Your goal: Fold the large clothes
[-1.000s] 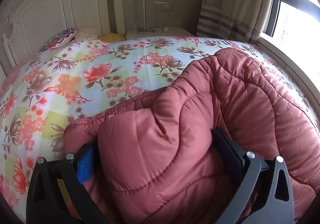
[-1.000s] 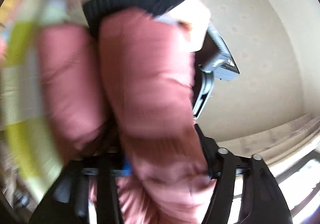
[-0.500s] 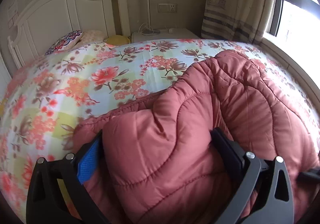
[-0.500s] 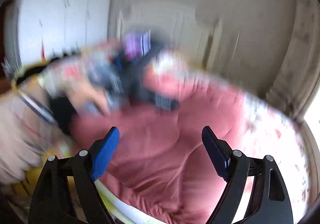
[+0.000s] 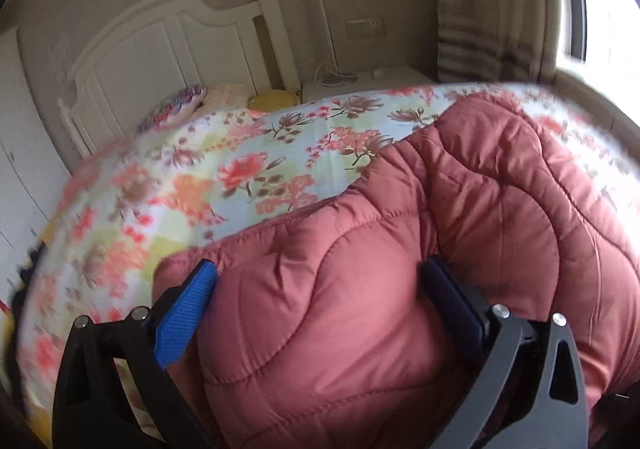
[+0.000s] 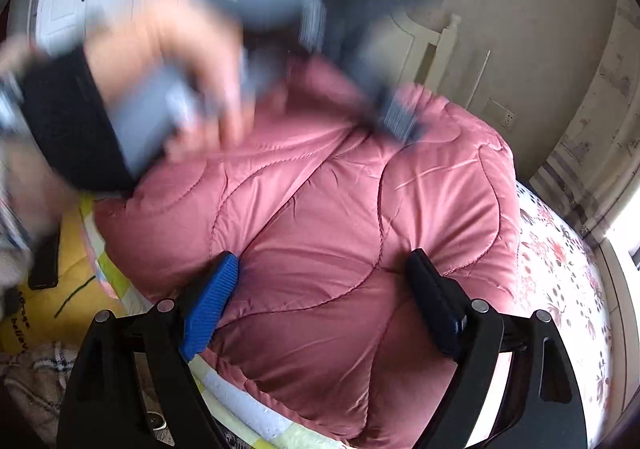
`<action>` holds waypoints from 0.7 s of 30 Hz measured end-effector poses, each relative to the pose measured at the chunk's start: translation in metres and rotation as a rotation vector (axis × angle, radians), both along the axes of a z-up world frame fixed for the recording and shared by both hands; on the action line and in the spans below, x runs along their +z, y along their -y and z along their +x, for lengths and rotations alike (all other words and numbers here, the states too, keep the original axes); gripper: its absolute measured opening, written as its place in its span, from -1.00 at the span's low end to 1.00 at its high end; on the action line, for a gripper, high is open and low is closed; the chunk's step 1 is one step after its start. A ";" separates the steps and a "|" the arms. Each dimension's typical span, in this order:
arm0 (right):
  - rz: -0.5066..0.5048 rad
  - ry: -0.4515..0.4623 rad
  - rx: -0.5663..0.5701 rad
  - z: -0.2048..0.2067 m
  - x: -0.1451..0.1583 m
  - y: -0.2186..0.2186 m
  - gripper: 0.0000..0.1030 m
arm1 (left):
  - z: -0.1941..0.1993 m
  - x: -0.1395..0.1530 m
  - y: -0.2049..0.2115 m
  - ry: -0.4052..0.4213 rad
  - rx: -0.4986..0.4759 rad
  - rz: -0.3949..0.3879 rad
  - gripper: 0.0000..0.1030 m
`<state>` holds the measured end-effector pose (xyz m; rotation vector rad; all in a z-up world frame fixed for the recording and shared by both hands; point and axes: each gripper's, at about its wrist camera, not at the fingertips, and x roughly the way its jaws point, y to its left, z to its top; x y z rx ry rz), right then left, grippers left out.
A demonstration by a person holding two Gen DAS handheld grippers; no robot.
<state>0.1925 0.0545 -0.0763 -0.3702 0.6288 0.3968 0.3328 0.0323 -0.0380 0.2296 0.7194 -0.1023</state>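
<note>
One quilted, padded garment (image 5: 460, 249) in dusty red is seen lying bunched on the bed (image 5: 200, 185), toward its right and near side. Its fabric is smooth with a slight sheen, puffed into rounded lobes and crossed by curved stitch lines; several thick folds are stacked on one another.

Two claws are counted. The left claw (image 5: 320, 301) is spread wide, with a plump fold of the garment lying between its two fingers; the blue ribbed pad (image 5: 184, 321) on the left finger and the dark pad on the right are pressed lightly against the bulge, but it cannot be told whether the fold is truly gripped. The right claw (image 6: 324, 293) is also spread wide, held over the near edge of the garment (image 6: 340, 217), and nothing is clamped by it; both of its fingers lie against or just above the fabric.

In the right wrist view, the person's left hand (image 6: 176, 69) and the gripper body it holds are seen at the far left, heavily blurred, above the garment.

The bed is covered by one floral sheet printed with red, orange and brown blooms on pale blue and green. One white panelled headboard (image 5: 168, 45) with an arched top stands at the far end, and three small cushions are gathered before it. One striped curtain (image 5: 480, 49) hangs at the far right.
</note>
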 end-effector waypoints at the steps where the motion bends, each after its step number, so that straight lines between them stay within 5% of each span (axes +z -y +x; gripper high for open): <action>1: 0.013 -0.008 0.015 0.001 0.002 0.003 0.63 | -0.001 0.001 -0.007 -0.002 0.013 -0.030 0.96; 8: 0.077 -0.026 0.226 -0.005 0.044 0.042 0.73 | -0.009 0.000 -0.016 0.024 0.010 -0.071 0.96; 15: 0.142 0.133 -0.030 0.081 0.113 0.102 0.73 | -0.018 0.001 -0.015 0.056 0.032 -0.059 0.96; 21: 0.262 0.010 -0.174 0.200 0.108 0.114 0.51 | -0.022 0.001 -0.016 0.060 0.035 -0.063 0.96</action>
